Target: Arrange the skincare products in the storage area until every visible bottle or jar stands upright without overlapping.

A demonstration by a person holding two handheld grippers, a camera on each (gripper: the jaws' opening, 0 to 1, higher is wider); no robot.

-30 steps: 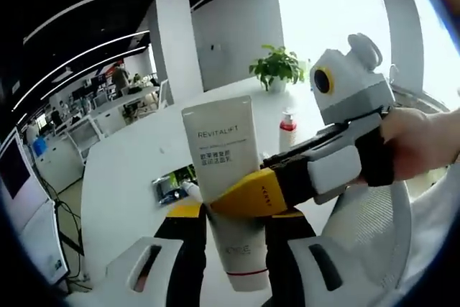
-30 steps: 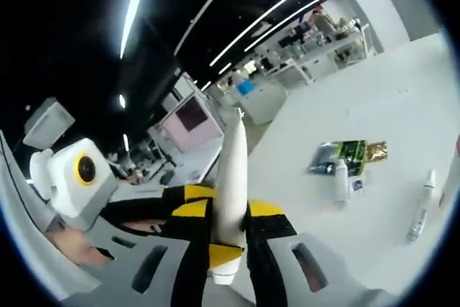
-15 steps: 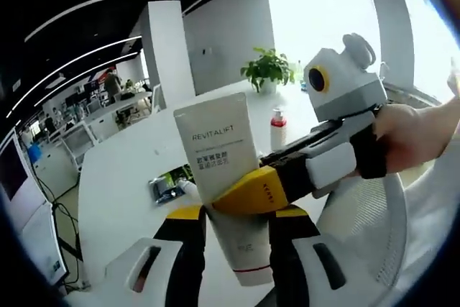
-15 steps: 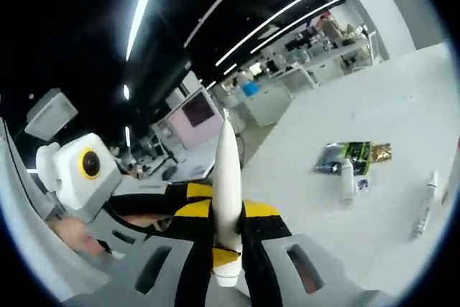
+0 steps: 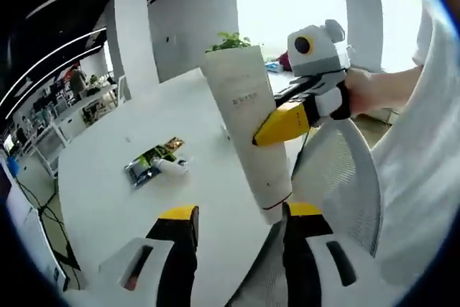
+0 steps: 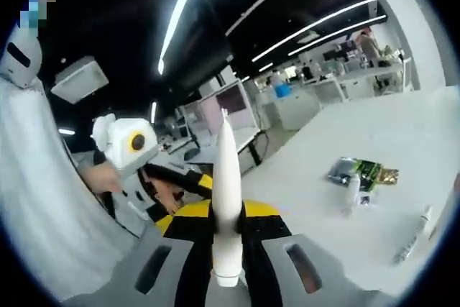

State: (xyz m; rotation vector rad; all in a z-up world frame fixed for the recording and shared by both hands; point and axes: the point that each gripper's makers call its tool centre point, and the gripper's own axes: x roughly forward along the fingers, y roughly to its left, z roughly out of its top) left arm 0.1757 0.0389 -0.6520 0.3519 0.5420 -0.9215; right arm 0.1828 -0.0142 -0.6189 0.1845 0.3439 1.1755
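Rising from the bottom of the left gripper view, the left gripper [image 5: 233, 235] has its two yellow-tipped jaws spread apart, with nothing between them. Just above them, mid-frame, the white tube [image 5: 251, 134] hangs cap-down and slightly tilted, its printed face towards the camera. The right gripper [image 5: 287, 121] comes in from the right of that frame and its yellow jaws are clamped on the tube's middle; a hand [image 5: 374, 90] holds it at the right edge. A white mesh chair back [image 5: 338, 170] stands behind the tube at lower right.

The right gripper view gives the tube [image 6: 227, 199] edge-on instead: a thin white blade standing up the middle of the frame, pinched between the right gripper [image 6: 227, 221] jaws, its cap at the bottom. Here the left gripper [image 6: 172, 195] shows at centre left, apart from the tube, held by a hand [image 6: 100, 176].

Further off, the white table [image 5: 108, 185] carries a heap of sachets [image 5: 154, 163] with a small white bottle [image 5: 172, 167] lying on it, at left centre of the left gripper view. The right gripper view shows the same sachets [image 6: 359, 172] and bottle [image 6: 351, 190] at right centre, plus a slim spray tube [image 6: 411, 235] lying flat at lower right. A potted plant [image 5: 230, 39] peeks over the tube's top in the left gripper view. Desks and monitors fill the far room.
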